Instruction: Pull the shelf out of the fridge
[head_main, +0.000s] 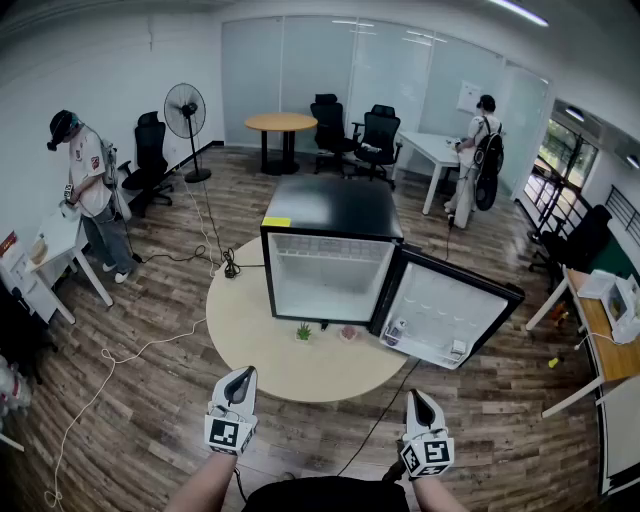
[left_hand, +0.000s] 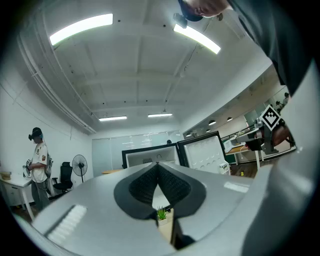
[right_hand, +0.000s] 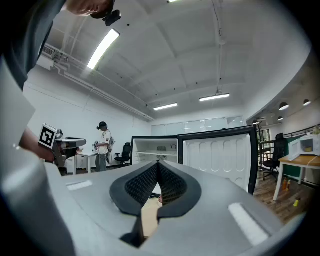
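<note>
Head view, with both gripper views. A black fridge (head_main: 330, 208) stands at the centre of a round, pale worktop (head_main: 250, 320), its white interior facing the camera. Its door (head_main: 445, 310) is swung fully open toward 4 o'clock, showing the white inner lining and, on the lower door rack, a small bottle (head_main: 397, 330) and a white box (head_main: 458, 347).

The shelf (right_hand: 149, 153) sits inside the cabinet. In the right gripper view it appears as a pale horizontal ledge across the upper part of the interior. In the head view it cannot be made out clearly.

On the worktop just in front of the cabinet, at 6 o'clock from it, stands a small green plant (head_main: 303, 331), with a pinkish object (head_main: 348, 332) just beside it toward 3 o'clock.

The left claw (head_main: 241, 376) is at 7 o'clock in the head view, over the near rim of the worktop. Its jaws are closed tip to tip with nothing between them. The right claw (head_main: 416, 397) is at 5 o'clock over the wooden floor (head_main: 150, 400), likewise closed and empty. Both point toward the fridge and are well apart from it.

One person (head_main: 88, 185) stands at 9 o'clock and another (head_main: 478, 150) at 2 o'clock.
</note>
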